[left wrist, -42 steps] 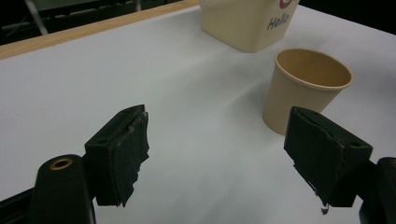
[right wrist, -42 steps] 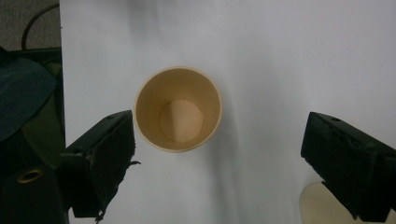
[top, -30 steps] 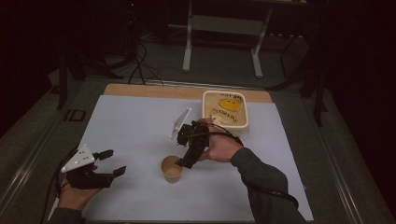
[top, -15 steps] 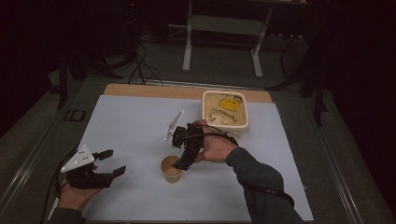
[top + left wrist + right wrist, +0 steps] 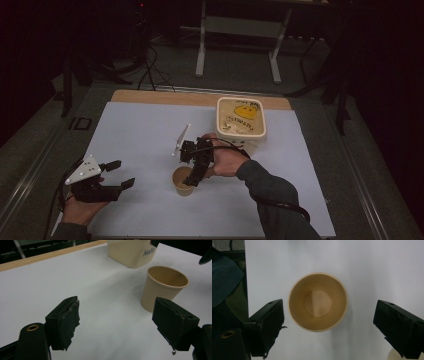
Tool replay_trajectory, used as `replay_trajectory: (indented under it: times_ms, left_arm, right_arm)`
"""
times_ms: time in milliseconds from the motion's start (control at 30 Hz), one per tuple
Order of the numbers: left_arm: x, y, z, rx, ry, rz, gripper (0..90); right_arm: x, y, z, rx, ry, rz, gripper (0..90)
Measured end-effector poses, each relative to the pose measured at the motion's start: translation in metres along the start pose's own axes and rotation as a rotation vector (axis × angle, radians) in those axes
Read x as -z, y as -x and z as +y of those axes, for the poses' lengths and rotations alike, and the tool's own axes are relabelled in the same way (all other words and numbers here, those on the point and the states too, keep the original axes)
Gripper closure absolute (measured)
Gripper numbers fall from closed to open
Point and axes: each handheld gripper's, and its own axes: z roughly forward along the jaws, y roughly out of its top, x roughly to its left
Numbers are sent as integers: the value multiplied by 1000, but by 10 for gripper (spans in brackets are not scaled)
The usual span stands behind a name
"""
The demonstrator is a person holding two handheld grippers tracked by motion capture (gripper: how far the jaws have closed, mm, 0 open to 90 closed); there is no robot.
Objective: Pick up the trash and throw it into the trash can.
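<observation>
The left tool point(image 5: 116, 323) rises from the bottom edge with its two black jaws set wide apart and nothing between them; the worn padding on each inner face is frayed at the edges. Beyond the right-hand jaw a tan paper cup point(image 5: 162, 288) stands upright and empty on the white bench point(image 5: 75, 277), just past the jaw and apart from it. Behind the cup sits a cream tub point(image 5: 131, 251) with the word "Hello" printed on its side. A strip of wooden edge point(image 5: 50, 255) runs along the far side of the white surface. Dark tips of the other tool point(image 5: 206, 256) enter at the top right corner, above the cup.
</observation>
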Motion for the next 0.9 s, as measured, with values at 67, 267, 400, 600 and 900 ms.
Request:
replay_trajectory:
  times_ms: [67, 267, 400, 600, 900]
  left_arm:
    - [0, 0, 0, 0, 0, 0, 220]
    - [0, 0, 0, 2, 1, -1, 219]
    - [0, 0, 0, 2, 2, -1, 219]
    - [1, 0, 0, -1, 2, 0, 219]
    - [1, -1, 0, 0, 3, 3, 219]
  right_arm:
    - [-3, -1, 1, 5, -8, 12, 92]
    - [-9, -2, 2, 5, -31, 22, 92]
    - [-14, -4, 3, 8, -43, 38, 91]
    - [-21, -6, 5, 16, -71, 52, 91]
    - [-30, -8, 7, 21, -109, 62, 92]
